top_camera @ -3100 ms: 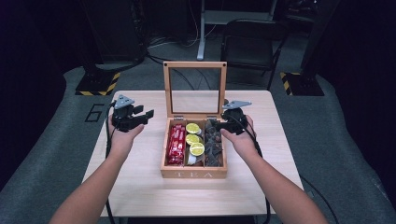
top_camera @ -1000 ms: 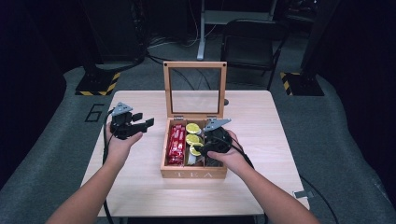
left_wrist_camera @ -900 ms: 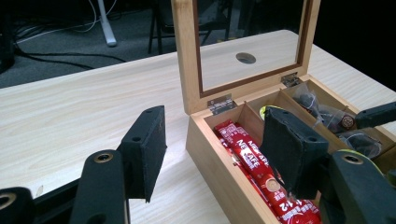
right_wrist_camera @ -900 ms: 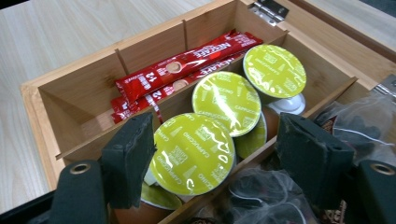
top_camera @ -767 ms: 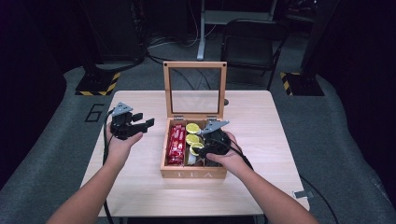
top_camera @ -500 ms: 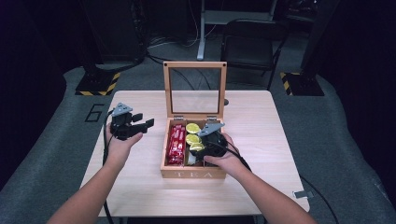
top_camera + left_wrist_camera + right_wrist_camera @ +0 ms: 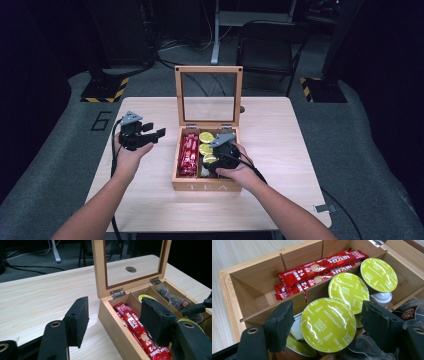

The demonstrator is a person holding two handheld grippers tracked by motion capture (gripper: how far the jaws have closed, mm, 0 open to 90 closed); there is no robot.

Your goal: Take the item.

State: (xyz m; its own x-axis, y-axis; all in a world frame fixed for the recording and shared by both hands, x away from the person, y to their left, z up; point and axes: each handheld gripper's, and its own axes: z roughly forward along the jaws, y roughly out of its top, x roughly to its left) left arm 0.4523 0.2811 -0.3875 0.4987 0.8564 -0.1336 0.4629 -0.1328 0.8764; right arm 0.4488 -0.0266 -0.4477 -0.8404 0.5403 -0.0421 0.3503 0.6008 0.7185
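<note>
An open wooden tea box (image 7: 206,186) stands mid-table with its glass lid (image 7: 208,70) upright. Red Nescafe sachets (image 7: 322,265) fill its left compartment and several yellow-green cappuccino capsules (image 7: 349,288) the middle one. My right gripper (image 7: 214,158) reaches down into the middle compartment. In the right gripper view it (image 7: 329,327) is open, its pads on either side of the nearest capsule (image 7: 328,323) with gaps showing. My left gripper (image 7: 154,130) hovers left of the box, open and empty; the left gripper view has it (image 7: 116,322) facing the box's left wall (image 7: 117,327).
Clear tea bags (image 7: 172,300) lie in the box's right compartment, next to my right hand. The light wood table (image 7: 285,130) has bare surface around the box and a cable hole (image 7: 242,109) behind the lid. A black chair (image 7: 265,45) stands beyond the far edge.
My right gripper has moved left from the box's right side to the middle compartment and lowered around a capsule. The left gripper has stayed about where it was.
</note>
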